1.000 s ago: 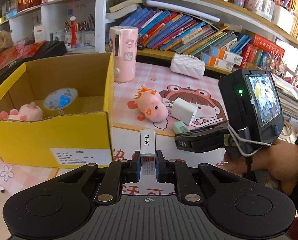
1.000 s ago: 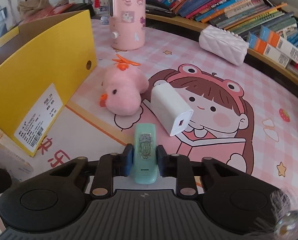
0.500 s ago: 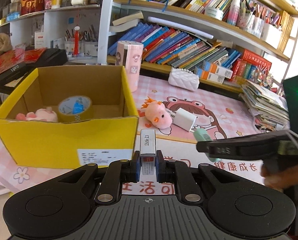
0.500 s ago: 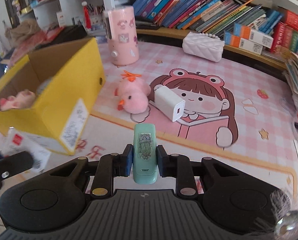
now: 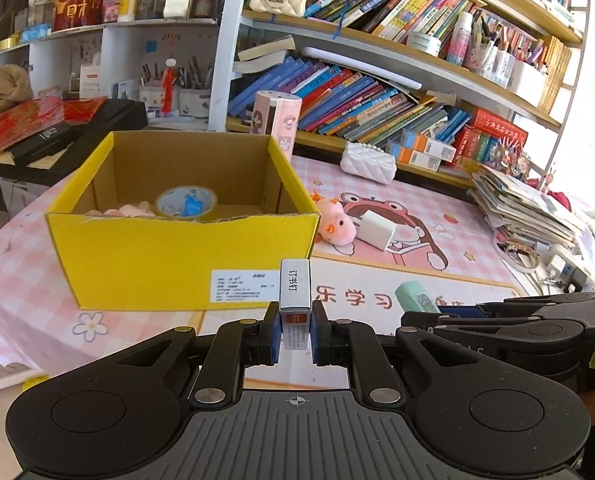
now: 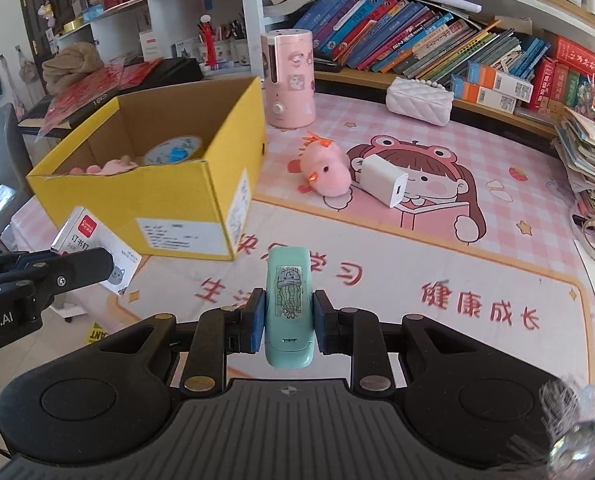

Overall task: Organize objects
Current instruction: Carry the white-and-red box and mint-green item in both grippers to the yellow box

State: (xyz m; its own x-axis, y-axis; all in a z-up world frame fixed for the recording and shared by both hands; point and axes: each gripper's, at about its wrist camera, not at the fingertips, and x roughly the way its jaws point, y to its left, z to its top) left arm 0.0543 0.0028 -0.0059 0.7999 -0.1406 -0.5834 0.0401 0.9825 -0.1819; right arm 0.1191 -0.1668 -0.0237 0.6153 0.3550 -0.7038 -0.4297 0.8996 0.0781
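Observation:
My left gripper (image 5: 294, 334) is shut on a small white box of staples (image 5: 295, 296), held in the air in front of the yellow cardboard box (image 5: 169, 264). In the right wrist view that staple box (image 6: 97, 254) shows at the lower left. A mint-green stapler (image 6: 288, 304) is clamped in my right gripper (image 6: 288, 326), which is shut on it; its tip (image 5: 413, 300) shows in the left wrist view. Inside the yellow box (image 6: 193, 208) lie a roll of tape (image 6: 173, 150) and a pink plush (image 6: 113, 166). A pink plush bird (image 6: 325, 168) and a white charger (image 6: 385, 180) lie on the mat.
A pink cylinder device (image 6: 289, 80) and a white quilted pouch (image 6: 419, 100) stand at the back of the pink mat. Bookshelves (image 5: 377, 96) run behind. A pile of papers (image 6: 589, 160) sits at the right edge. A black keyboard (image 5: 77, 124) lies left of the box.
Both grippers have pulled back and risen from the table with their objects still held. The yellow box and mat now look farther away and more of the shelves shows.

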